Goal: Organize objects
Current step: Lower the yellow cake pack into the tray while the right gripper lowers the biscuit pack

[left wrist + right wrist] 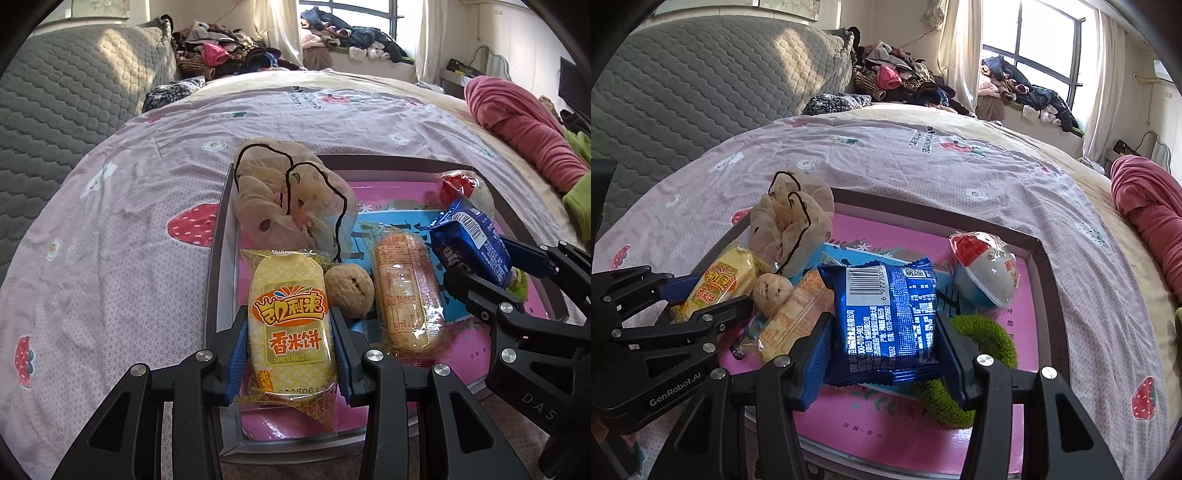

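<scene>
A pink tray (388,188) (1027,295) lies on the bed. My left gripper (291,354) is shut on a yellow rice cracker packet (290,325) over the tray's left side; it also shows in the right wrist view (716,284). My right gripper (882,354) is shut on a blue snack packet (886,317) (469,243) above the tray's middle. In the tray lie a walnut (349,290) (772,291), an orange-wrapped cracker packet (406,291) (790,321), a beige scrunchie (291,195) (790,218), a red-and-white egg-shaped toy in wrap (986,269) (465,188) and a green fuzzy ring (986,332).
The bed has a pink strawberry-print sheet (122,236). A grey quilted headboard (70,92) stands at the left. A rolled red blanket (524,125) lies at the right. Piles of clothes (229,51) fill the back by the window.
</scene>
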